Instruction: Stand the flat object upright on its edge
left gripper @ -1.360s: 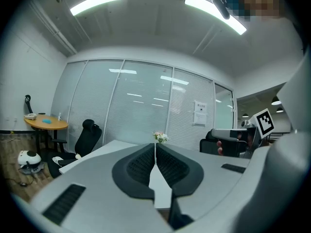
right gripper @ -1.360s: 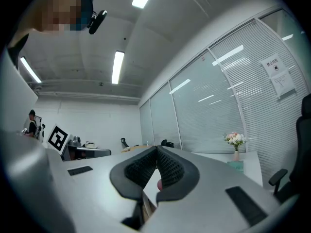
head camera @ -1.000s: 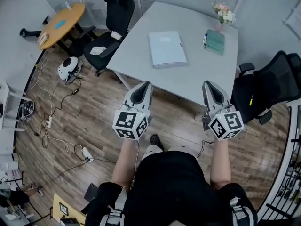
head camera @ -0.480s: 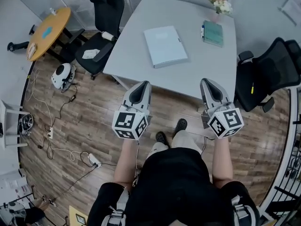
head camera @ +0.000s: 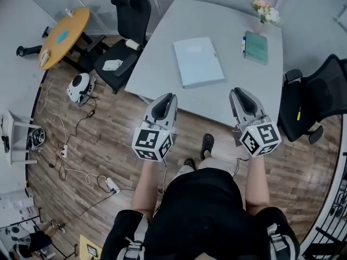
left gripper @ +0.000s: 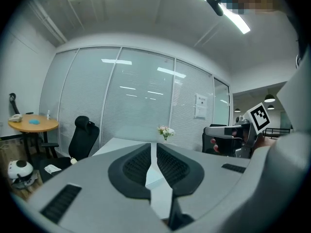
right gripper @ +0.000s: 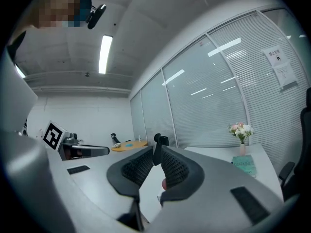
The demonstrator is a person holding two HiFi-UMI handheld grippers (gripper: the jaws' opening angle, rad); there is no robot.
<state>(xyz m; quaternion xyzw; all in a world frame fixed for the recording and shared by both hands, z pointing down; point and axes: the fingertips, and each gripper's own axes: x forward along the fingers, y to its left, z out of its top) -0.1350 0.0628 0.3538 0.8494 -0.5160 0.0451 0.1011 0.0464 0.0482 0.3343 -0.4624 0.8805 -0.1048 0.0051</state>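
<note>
Your left gripper (head camera: 167, 98) hangs over the near edge of the desk (head camera: 160, 64), its jaws closed and empty. The folder (head camera: 198, 62) lies flat on the middle of the desk. Your right gripper (head camera: 238, 93) is over the same edge. Its jaws have just been opening a little, with nothing between them. A book (head camera: 255, 47) lies at the far right of the desk.

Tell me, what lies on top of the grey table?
On the grey table: a pale blue flat folder, a teal notebook and a vase of pink flowers. Anything beneath them is covered.
</note>
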